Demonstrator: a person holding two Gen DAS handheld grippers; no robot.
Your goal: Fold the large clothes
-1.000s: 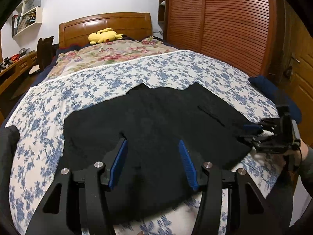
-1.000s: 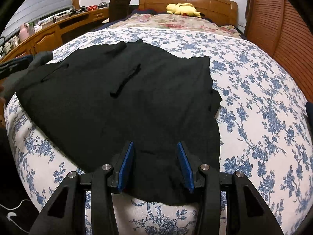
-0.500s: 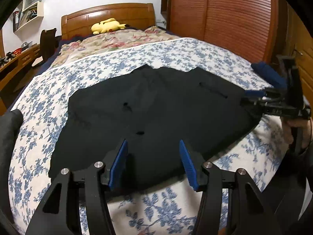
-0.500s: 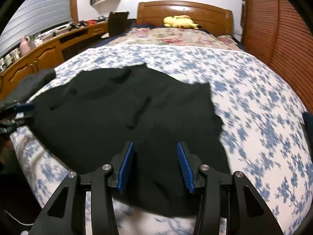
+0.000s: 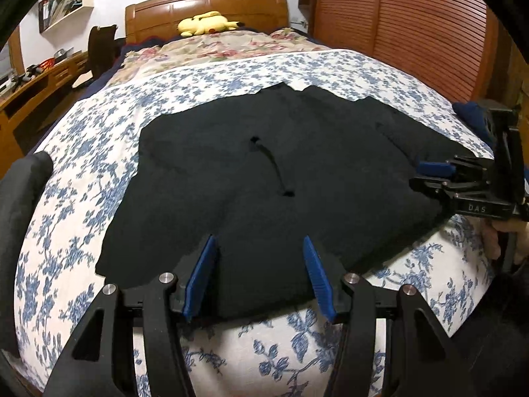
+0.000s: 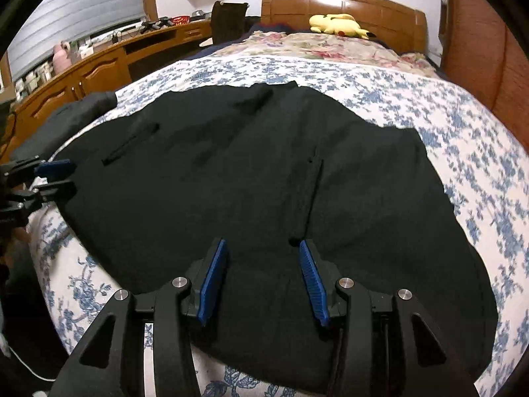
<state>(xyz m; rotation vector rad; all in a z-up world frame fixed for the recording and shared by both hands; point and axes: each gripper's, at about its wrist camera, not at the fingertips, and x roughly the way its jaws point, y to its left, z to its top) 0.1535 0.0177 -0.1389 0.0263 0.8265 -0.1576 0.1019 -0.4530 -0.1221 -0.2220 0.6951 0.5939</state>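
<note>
A black garment [image 5: 264, 178] lies spread flat on the floral bedspread [image 5: 82, 165], its near hem at the bed's edge. Both grippers hover over that hem, the left gripper [image 5: 258, 271] and right gripper [image 6: 261, 278] with fingers released, grasping nothing. The step looks like reaching for the first fold; next, each must lower and pinch the hem.

The garment [image 5: 264, 172] lies spread flat on the near part of the bed [image 5: 99, 165], with the plush toy [image 5: 206, 23] far behind it against the headboard [image 5: 205, 3]. The left gripper [image 5: 258, 274] sits over the garment's near edge and the right gripper [image 6: 261, 281] over the same edge further right. A desk [image 6: 99, 66] runs along the bed's left side and a wardrobe [image 5: 413, 26] along its right.
</note>
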